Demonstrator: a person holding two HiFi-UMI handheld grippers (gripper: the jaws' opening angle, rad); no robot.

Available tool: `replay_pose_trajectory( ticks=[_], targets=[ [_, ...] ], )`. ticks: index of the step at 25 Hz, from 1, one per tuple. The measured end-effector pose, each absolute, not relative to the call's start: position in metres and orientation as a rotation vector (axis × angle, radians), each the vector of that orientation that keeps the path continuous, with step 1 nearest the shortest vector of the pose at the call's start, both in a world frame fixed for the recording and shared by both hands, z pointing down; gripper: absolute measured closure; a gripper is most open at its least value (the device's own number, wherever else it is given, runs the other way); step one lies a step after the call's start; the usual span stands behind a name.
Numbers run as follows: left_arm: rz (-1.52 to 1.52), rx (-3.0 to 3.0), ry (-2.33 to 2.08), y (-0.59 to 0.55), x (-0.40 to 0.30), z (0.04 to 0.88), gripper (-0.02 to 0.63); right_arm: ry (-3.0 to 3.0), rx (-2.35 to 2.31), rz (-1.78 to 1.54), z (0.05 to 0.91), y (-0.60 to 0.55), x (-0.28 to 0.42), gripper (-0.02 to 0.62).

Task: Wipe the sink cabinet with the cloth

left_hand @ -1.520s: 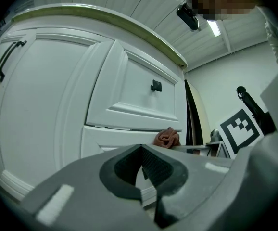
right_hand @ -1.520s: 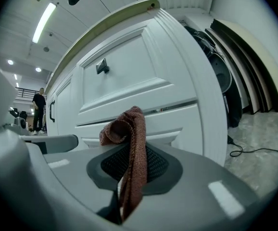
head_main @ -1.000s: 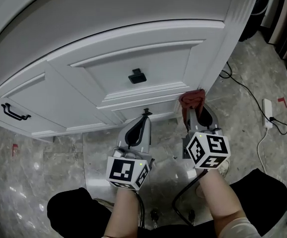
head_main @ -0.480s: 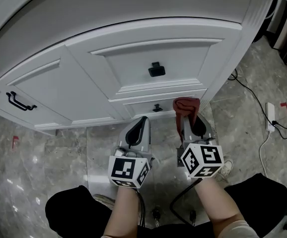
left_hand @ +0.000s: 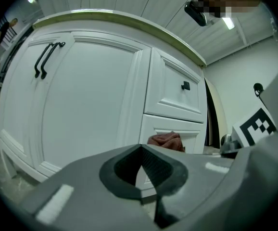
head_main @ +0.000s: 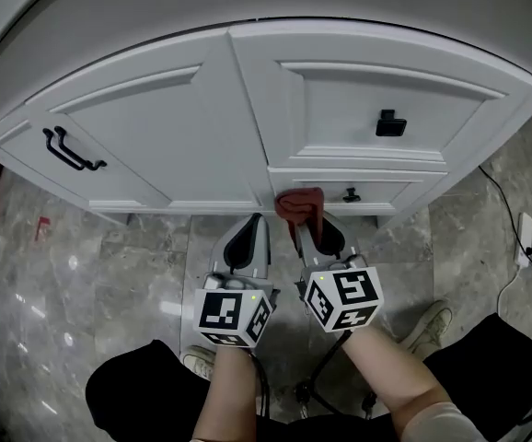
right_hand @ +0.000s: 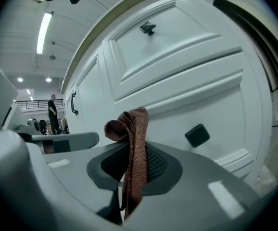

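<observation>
Beside the white sink cabinet (head_main: 202, 127), the right gripper (head_main: 307, 226) is pinching a crumpled rust-brown cloth (head_main: 300, 204). The left gripper (head_main: 254, 221) is hanging clenched, empty.

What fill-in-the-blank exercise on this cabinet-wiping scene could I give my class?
1. The right gripper has its jaws ____ on the reddish-brown cloth.
2. The left gripper, its jaws together, holds ____.
3. The sink cabinet is painted ____.
4. At the cabinet's left, ____ black bar handles sit side by side.

Missing words: shut; nothing; white; two.
</observation>
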State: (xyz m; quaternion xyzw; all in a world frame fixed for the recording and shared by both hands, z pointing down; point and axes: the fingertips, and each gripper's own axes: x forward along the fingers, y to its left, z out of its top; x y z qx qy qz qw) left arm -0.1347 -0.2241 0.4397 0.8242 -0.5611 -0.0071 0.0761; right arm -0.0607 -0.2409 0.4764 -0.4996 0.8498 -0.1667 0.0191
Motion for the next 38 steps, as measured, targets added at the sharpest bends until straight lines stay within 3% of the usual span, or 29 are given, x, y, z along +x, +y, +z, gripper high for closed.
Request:
replay_pose_trajectory(
  ticks=[9,28,38],
  targets=[
    [0.012,2.458,-1.653,-0.224,-0.144,0.46,0.606,2.664,-1.564,-0.595,0.508,-0.264,-0.088,0.512],
    [0.007,2.527,-1.558,-0.229,-0.099,0.456,0.606,2.512,-1.702,-0.761,0.516,-0.27,-0.008,0.512],
    [-0.001,2.577,-1.507,-0.229,-0.073,0.447,0.606,2.52,-1.735,-0.635,0.493,-0.248,0.015,0.514]
  ],
)
